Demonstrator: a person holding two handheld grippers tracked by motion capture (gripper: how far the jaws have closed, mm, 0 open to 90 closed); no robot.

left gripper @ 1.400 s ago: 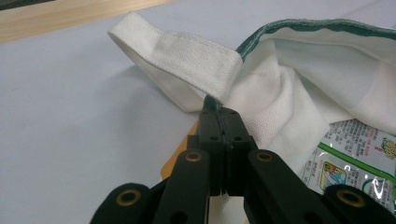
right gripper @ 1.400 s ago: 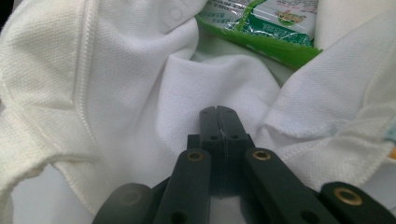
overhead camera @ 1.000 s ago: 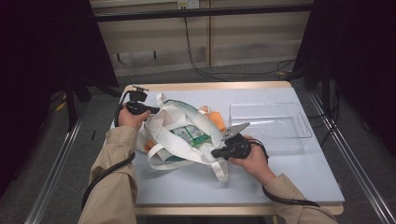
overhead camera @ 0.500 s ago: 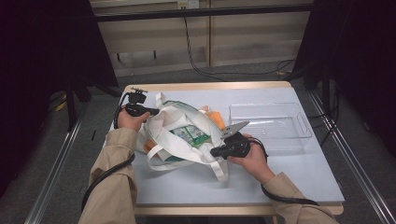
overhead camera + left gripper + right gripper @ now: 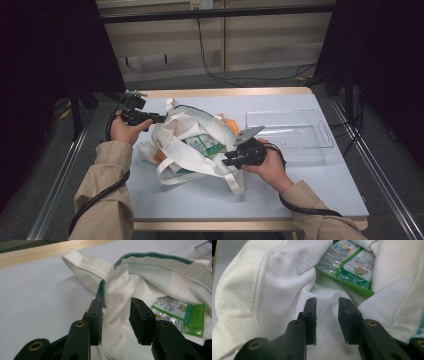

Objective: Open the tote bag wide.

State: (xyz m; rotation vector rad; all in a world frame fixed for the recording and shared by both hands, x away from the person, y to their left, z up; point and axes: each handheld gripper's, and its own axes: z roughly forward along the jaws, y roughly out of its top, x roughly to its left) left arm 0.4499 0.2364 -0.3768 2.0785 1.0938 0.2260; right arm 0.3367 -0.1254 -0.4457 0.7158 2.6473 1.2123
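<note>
Pale blue table [image 5: 310, 180] w/ wood edge, dark room, grey floor [image 5: 280, 82]

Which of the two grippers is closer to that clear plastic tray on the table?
The right. The right gripper sits at the near edge of the white tote bag, just beside the clear plastic tray. The left gripper is across the bag, at its far left rim.

Counter [image 5: 320, 187]: pale blue-grey top w/ light wood edge, set in a dim room. Back wall [image 5: 260, 47] beige panelled, dark rail [image 5: 220, 12] running across it. Black cables [image 5: 210, 55] hang down wall onto grey floor [image 5: 240, 80]. Black curtains [image 5: 45, 60] both sides. Metal rails [image 5: 57, 180] flank counter l & r.
</note>
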